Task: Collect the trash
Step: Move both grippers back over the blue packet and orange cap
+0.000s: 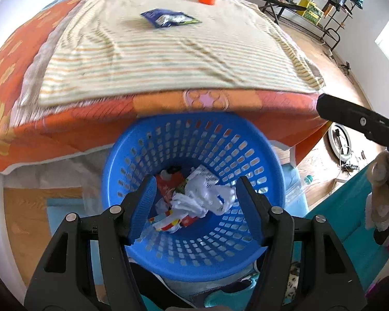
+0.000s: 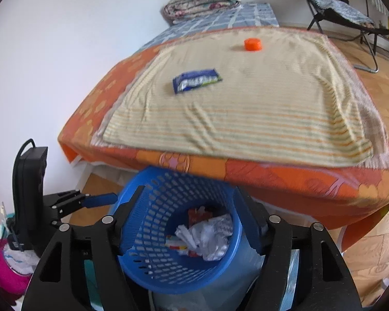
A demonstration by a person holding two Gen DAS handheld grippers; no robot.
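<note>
Now both tongs (image 1: pixel 194 202) (image 2: pixel 186 223) gape empty over the basket (image 1: pixel 194 140) — next we fetch the blue wrapper (image 2: pixel 196 80) — then the orange cap (image 2: pixel 253 44).

Left gripper (image 1: pixel 195 202), right gripper (image 2: pixel 188 216): jaws apart.

The round blue perforated plastic basket (image 1: pixel 194 140) is gaping open-topped below the bed edge; only a blue foil wrapper (image 2: pixel 196 80) and orange plastic cap (image 2: pixel 253 44) are interrupting the striped cream cloth (image 2: pixel 246 119).

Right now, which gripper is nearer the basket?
Left. The left gripper hangs open right above the basket; the right gripper, also open, looks farther away, off to the right.
</note>
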